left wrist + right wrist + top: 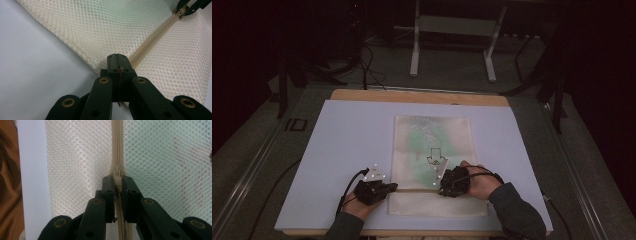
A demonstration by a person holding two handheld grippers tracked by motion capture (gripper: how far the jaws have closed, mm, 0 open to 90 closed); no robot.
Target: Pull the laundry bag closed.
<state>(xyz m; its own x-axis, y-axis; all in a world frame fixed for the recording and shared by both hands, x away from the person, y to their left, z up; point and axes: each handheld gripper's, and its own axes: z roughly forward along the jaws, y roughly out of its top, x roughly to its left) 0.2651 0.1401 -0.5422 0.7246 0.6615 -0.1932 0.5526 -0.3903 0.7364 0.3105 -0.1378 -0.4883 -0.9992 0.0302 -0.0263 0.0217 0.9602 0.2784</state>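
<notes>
Lying flat near the surface's front edge, mesh bag (pixel 432 150): left gripper (pixel 117 58) clamps its zipper-end corner as anchor, right gripper (pixel 118 185) pinches zipper pull (pixel 117 176).

High view: dim overall, surroundings near black; the white table (pixel 342 145) is the brightest area, evenly lit from above, soft faint shadows. Image low in detail, slightly grainy. Left gripper view and right gripper view: brighter, mesh bag (pixel 100 27) sharp, mild sheen on it; near jaws soft, out of focus.

White table sheet (pixel 347 145) — metal stand (pixel 452 30)
</notes>
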